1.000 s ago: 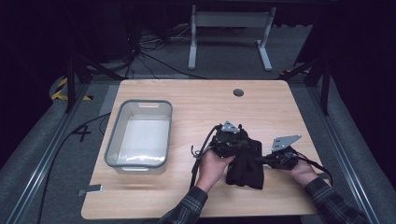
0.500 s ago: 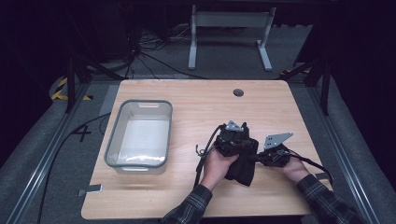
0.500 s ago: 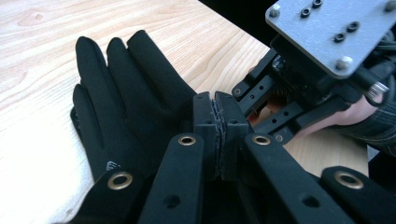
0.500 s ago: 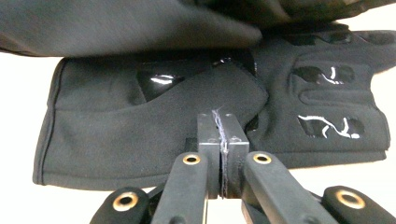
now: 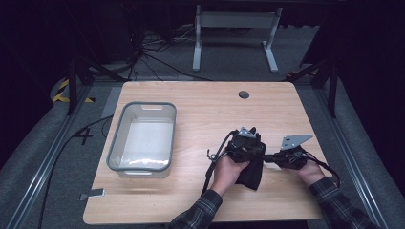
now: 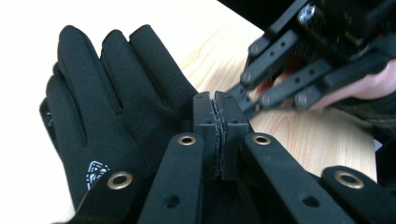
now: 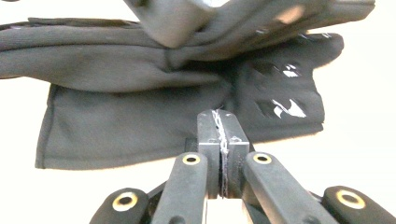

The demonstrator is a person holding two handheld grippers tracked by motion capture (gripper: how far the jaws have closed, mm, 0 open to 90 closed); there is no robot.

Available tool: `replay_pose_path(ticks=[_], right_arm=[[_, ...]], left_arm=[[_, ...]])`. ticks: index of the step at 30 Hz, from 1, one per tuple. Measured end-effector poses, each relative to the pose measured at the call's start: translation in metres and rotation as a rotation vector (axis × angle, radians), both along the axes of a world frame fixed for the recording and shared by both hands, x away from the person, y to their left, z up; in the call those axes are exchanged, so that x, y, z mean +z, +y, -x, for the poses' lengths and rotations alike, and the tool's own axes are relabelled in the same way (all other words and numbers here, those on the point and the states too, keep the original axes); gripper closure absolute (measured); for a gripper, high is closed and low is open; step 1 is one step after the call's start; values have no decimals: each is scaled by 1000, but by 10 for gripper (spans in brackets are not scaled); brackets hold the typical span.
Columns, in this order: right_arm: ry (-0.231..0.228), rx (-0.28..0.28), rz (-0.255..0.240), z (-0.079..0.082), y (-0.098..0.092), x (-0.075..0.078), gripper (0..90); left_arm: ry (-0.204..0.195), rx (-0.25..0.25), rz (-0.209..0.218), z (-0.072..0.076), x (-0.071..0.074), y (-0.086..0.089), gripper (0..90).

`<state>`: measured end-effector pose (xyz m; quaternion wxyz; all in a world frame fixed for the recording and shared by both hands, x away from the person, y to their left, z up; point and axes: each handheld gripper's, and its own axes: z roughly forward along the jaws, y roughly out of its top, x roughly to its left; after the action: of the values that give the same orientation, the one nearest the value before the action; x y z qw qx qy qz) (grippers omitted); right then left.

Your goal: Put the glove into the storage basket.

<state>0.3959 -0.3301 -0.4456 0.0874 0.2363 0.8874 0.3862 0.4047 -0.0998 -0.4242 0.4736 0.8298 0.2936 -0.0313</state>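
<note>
Near the table's (image 5: 200,200) front edge, right of centre, we are clenching both the left gripper (image 5: 246,145) and right gripper (image 5: 267,157) onto the black glove (image 5: 252,174), apparently to carry it to the far-left bin (image 5: 143,136).

The far half of the wooden table (image 5: 205,102) lies bare and open to a hand, bar a small round grommet (image 5: 244,94). On the left a clear plastic bin (image 5: 142,137) blocks the way. Near the front edge, the black gloves (image 5: 252,172) and both grippers crowd the right side; bare wood runs between bin and gloves.
</note>
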Motion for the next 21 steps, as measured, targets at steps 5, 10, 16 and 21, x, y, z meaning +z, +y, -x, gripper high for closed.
replay_pose_path(ticks=[5, 10, 16, 21], right_arm=[[8, -15, 44, 0, -6, -5, 900], [3, -17, 69, 0, -6, -6, 900], [-1, -61, 60, 2, -26, -2, 895], [-12, -104, 40, 5, -39, -1, 672]], left_arm=[[3, -9, -6, -1, -3, -10, 876], [-7, -24, 19, 0, -5, -15, 787], [-59, -9, 23, 6, 9, 5, 801], [-64, -10, -11, 12, 10, 19, 894]])
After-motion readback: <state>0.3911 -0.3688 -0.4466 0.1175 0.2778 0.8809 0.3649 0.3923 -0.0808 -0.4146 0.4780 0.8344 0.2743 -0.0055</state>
